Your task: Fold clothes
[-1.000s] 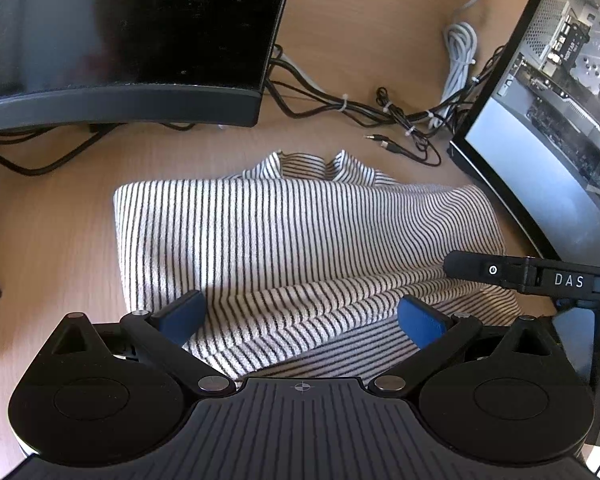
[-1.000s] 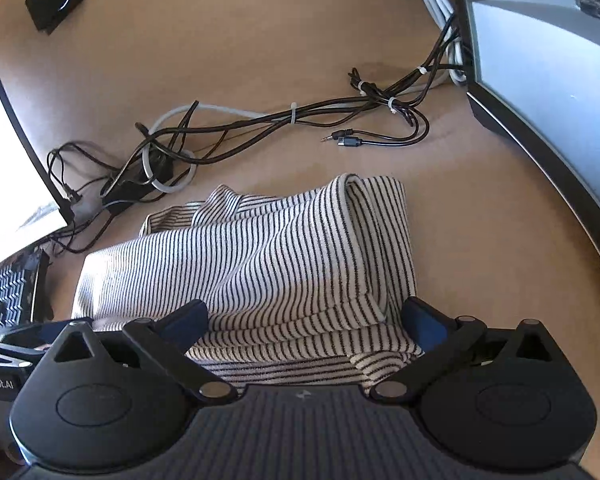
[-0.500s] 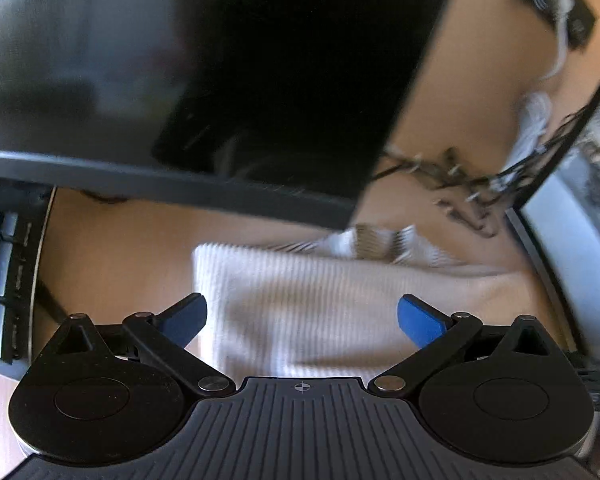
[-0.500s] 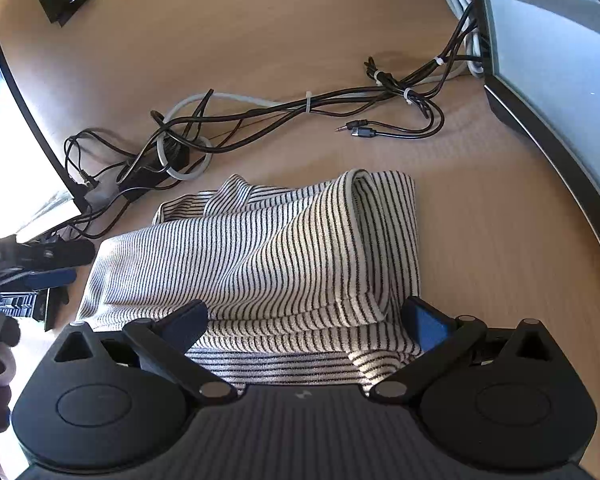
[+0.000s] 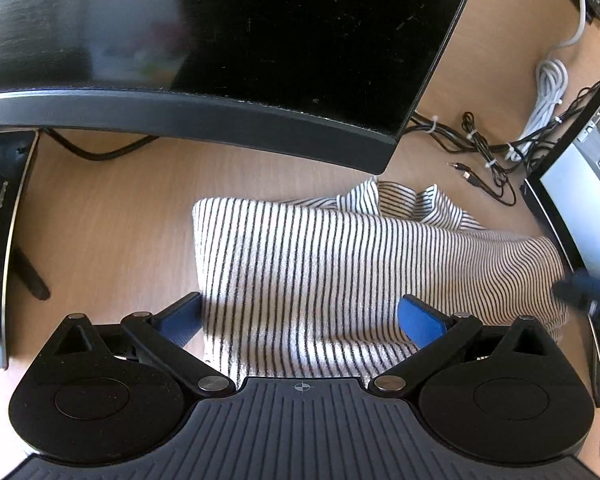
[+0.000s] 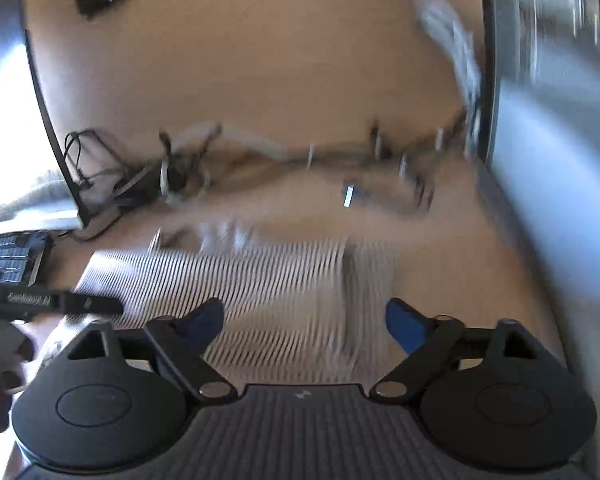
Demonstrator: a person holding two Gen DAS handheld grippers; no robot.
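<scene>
— Wooden desk (image 5: 112,216), pale and grained, with a dark curved monitor (image 5: 220,60) at the back and a tangle of black and white cables (image 5: 496,148) to its right. Where's the garment?

— Striped shirt (image 5: 340,264), folded into a rough rectangle, lies flat on the desk just ahead of both tools. From the left wrist view, the left gripper (image 5: 300,320) hangs over its near edge, blue-padded jaws spread wide, one pad beside the shirt's left edge and the other above the cloth. Nothing is pinched.

— And the other one?

— The right gripper (image 6: 304,324) is over the shirt's (image 6: 260,280) near right part in a badly blurred picture. Its jaws are closing, cloth showing between them, but the pads do not press on it.

— Any writing?

— A label on the black bar (image 6: 48,300) at the left of the right wrist view is too smeared to read.

— Texture?

— Ribbed knit, thin black stripes on white, with a bunched collar at the far edge. Both tools are matt black plastic with a ridged front.
</scene>
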